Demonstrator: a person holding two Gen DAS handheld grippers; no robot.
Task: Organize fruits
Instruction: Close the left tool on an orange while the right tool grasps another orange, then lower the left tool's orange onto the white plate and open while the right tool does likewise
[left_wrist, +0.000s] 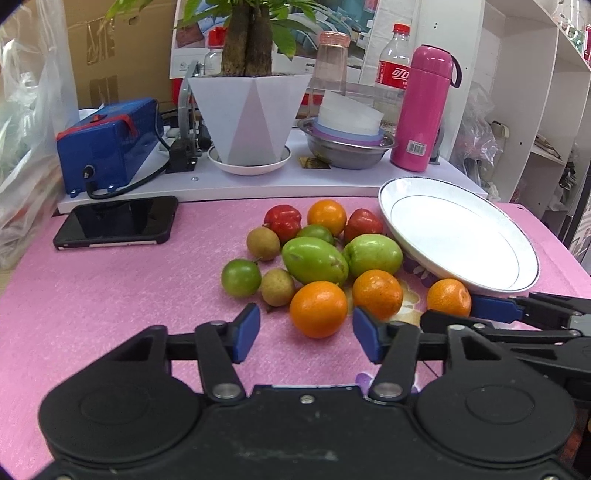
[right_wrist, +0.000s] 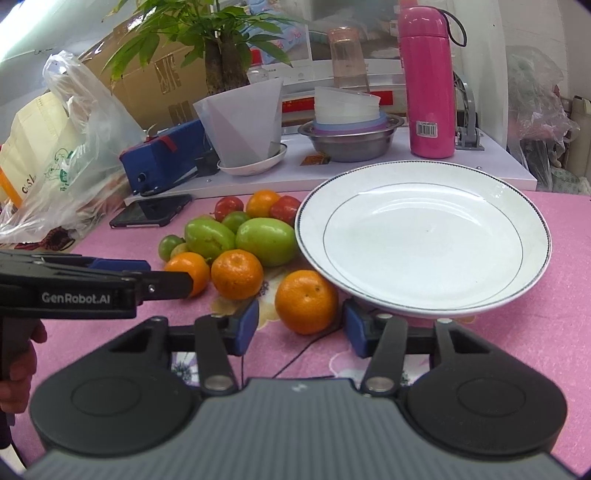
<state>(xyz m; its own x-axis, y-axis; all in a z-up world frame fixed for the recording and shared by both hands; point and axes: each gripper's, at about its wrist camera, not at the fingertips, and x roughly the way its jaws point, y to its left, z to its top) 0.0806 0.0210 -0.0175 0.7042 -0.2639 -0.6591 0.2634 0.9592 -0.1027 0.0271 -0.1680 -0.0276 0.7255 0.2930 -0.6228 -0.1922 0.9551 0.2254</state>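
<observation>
Orange fruit (left_wrist: 318, 308) sits loose between our left gripper (left_wrist: 306, 336) jaws, another orange (right_wrist: 306, 301) between our right gripper (right_wrist: 300, 329) jaws (neither pinched), beside the plate (right_wrist: 532, 236) on pink mat (left_wrist: 110, 288).

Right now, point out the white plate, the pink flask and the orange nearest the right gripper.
white plate (right_wrist: 424, 236): right wrist view, on the bare middle of its dish.
pink flask (right_wrist: 428, 92): right wrist view, on the body below the cap.
orange (right_wrist: 306, 301): right wrist view, on the middle of its peel.
</observation>
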